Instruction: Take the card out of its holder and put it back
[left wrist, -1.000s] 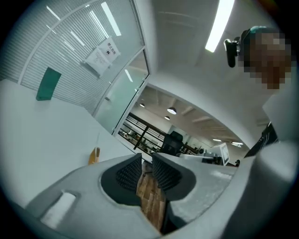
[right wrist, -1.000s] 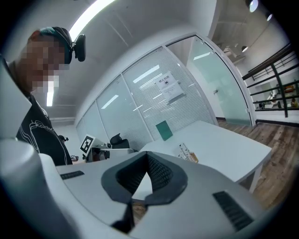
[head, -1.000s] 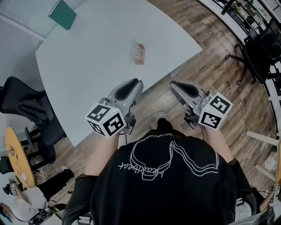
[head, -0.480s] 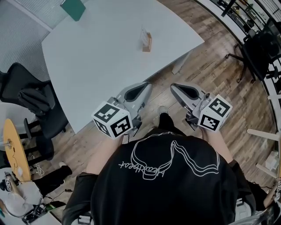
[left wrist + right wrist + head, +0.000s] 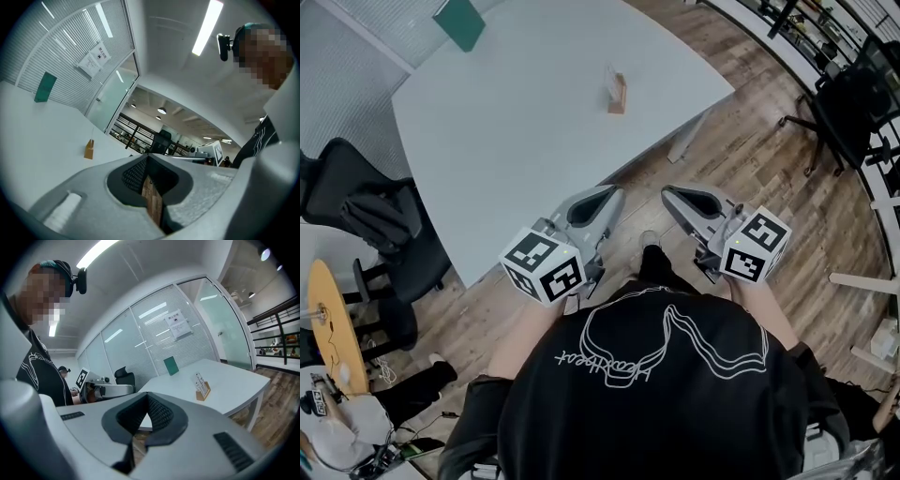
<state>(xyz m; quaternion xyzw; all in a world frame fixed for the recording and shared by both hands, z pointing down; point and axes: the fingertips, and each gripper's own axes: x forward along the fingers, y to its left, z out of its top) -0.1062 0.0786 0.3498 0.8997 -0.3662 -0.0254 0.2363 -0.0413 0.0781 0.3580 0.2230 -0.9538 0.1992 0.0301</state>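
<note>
I hold: grey left gripper (image 5: 602, 199), jaws pressed together, empty; grey right gripper (image 5: 673, 194), likewise. Small wooden holder (image 5: 620, 95) with white card (image 5: 610, 79) stands apart on the white table (image 5: 516, 131).

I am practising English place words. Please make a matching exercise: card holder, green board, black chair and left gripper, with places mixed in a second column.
1 card holder
2 green board
3 black chair
4 left gripper

a on the floor beside the table
b at the table's far edge
c on the table, right side
d held close to the person

Pairs: 1-c, 2-b, 3-a, 4-d
</note>
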